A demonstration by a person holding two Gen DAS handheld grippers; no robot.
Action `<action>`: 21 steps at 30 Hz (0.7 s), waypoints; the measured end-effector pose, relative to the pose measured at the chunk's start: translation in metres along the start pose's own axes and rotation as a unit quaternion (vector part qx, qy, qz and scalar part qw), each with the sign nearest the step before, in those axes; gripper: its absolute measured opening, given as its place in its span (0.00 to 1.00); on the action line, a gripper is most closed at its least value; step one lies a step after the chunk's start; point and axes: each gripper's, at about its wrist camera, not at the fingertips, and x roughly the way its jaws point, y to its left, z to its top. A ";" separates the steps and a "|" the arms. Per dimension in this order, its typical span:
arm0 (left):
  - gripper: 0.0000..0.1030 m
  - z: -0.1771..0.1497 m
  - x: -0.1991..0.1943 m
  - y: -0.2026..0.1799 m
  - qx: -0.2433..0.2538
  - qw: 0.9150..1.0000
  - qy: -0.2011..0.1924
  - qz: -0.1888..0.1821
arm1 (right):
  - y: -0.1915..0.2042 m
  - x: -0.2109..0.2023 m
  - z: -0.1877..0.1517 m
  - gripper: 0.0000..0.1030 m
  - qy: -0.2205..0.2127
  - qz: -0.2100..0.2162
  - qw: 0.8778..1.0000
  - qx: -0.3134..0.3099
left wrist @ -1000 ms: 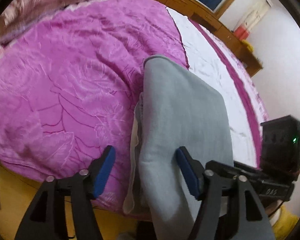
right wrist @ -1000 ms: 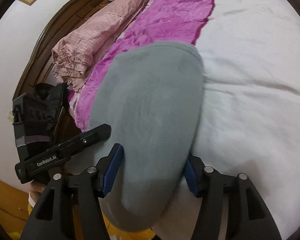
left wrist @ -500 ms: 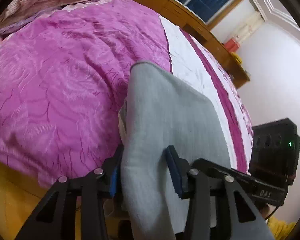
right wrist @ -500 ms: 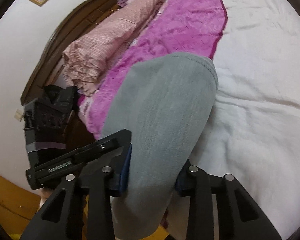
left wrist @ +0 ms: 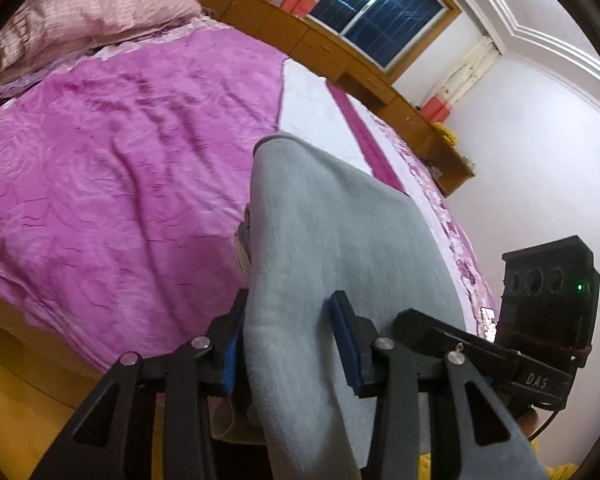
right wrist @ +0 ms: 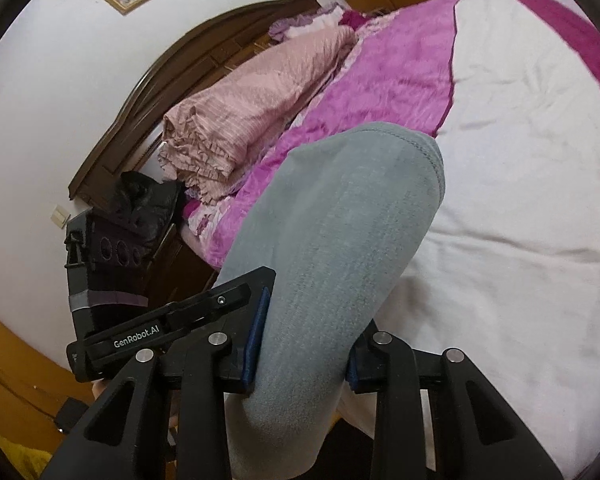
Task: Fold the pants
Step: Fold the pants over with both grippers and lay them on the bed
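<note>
Since 1 s ago both sets of jaws are seen closed in from wide apart onto the cloth, and the views are tipped up so more wall and window is shown.

L gripper [left wrist: 286, 344], lower centre of the left wrist view, is clenched on the near end of the grey pants [left wrist: 332, 240]; cloth is pinched between the blue pads [left wrist: 342, 342] and runs up-frame to a hemmed end near mid-frame. R gripper [right wrist: 300, 350], lower centre of the right wrist view, is likewise clamped on the same pants [right wrist: 340, 240], fabric bulging out between the pads.

Pants are seen as a long narrow grey strip, several layers visible at the edge in the left view, so a lengthwise fold is judged done already. Far end is lying over the purple blanket [left wrist: 100, 184] in the left view and beside the white sheet [right wrist: 520, 160] at right of the right view; whether the near end is lifted off the bed cannot be told.

Pink pillow [right wrist: 252, 120] is noted upper centre, wooden headboard [right wrist: 148, 92] upper left, window [left wrist: 380, 8] at top of the left view.

Left to do, by judgement: near end is to be carried over onto the far end for the crosswise fold, then released and prob. flattened. Task is approx. halfway.
</note>
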 end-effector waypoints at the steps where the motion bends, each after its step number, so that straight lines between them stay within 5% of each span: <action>1: 0.40 -0.002 0.001 -0.008 0.002 1.000 0.001 -0.005 | -0.001 -0.007 -0.001 0.24 -0.001 -0.001 1.000 -0.002; 21: 0.40 0.006 0.095 -0.133 0.087 0.993 0.053 -0.063 | -0.090 -0.125 0.020 0.24 -0.063 -0.034 0.997 0.032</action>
